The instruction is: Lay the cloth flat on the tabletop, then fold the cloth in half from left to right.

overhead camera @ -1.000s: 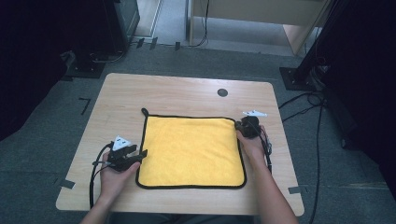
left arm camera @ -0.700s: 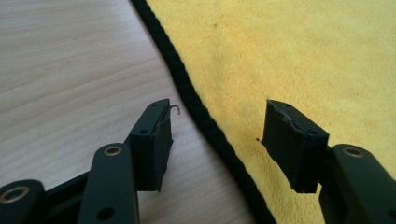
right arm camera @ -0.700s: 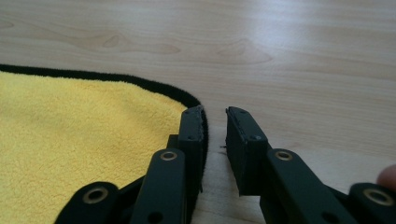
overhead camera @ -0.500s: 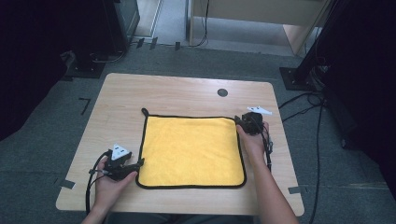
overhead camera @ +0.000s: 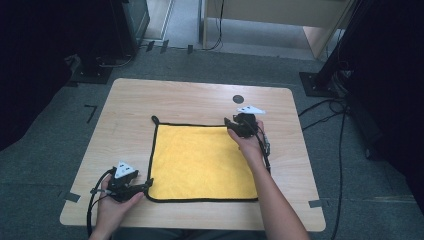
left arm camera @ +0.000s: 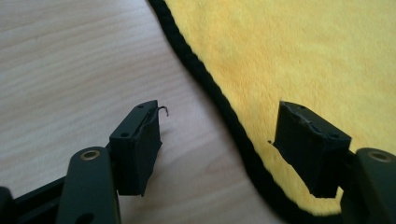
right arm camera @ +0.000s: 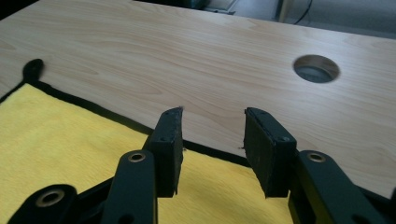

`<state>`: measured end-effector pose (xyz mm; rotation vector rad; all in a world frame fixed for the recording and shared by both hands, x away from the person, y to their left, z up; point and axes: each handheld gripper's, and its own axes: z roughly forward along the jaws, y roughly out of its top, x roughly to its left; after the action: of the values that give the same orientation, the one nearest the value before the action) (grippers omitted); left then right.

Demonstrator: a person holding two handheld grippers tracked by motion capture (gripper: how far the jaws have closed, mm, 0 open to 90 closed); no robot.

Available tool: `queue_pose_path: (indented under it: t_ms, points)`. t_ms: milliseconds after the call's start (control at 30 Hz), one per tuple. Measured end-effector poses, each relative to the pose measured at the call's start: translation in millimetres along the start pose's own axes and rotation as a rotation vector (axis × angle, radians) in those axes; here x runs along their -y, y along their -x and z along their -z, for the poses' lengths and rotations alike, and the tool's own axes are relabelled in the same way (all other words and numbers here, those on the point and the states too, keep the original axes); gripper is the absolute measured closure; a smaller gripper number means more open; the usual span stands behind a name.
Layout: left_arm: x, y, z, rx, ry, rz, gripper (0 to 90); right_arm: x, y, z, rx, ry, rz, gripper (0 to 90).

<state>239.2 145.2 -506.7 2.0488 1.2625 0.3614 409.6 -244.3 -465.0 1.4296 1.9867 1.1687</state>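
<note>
High view, yellow cloth point(overhead camera: 202, 162) laid flat on wooden table point(overhead camera: 200, 100), left gripper point(overhead camera: 145, 186) spread at its near left corner, jaws just widened, nothing pinched, right gripper point(overhead camera: 227, 121) parted above far right edge, empty.

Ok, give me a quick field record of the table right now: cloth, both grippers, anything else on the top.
cloth: yellow with black edging, spread flat on the table
cloth loop: at the far left corner, lying on the wood
left gripper: at the cloth's near left corner, jaws open and just been opening, black edge between them, not pinched
right gripper: above the cloth's far edge near the far right corner, jaws open and just opened, nothing between them
table hole: beyond the cloth, far right
</note>
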Motion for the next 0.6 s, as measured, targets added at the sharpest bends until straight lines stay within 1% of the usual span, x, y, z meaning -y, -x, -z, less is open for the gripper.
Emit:
queue_pose_path:
  t_ms: [67,133,233,400,600]
  points:
    - [4.6,1.3,2.9,-0.003,-0.004,-0.001,30.2,-2.6,-11.0,-6.3,-0.016,-0.005,0.007,57.0]
    - [7.7,2.9,5.1,-0.008,-0.007,-0.007,29.9,-5.1,-21.8,-13.1,-0.029,-0.008,0.025,56.7]
    - [8.0,5.4,3.8,-0.013,-0.007,-0.018,29.9,-8.2,-37.2,-21.7,-0.048,-0.006,0.033,56.6]
    - [9.2,11.1,0.9,-0.034,0.000,-0.059,29.2,-12.9,-60.4,-35.9,-0.074,-0.011,0.043,56.6]
    - [9.9,15.2,-1.1,-0.057,0.004,-0.086,28.3,-18.5,-84.9,-50.6,-0.099,-0.024,0.077,56.4]
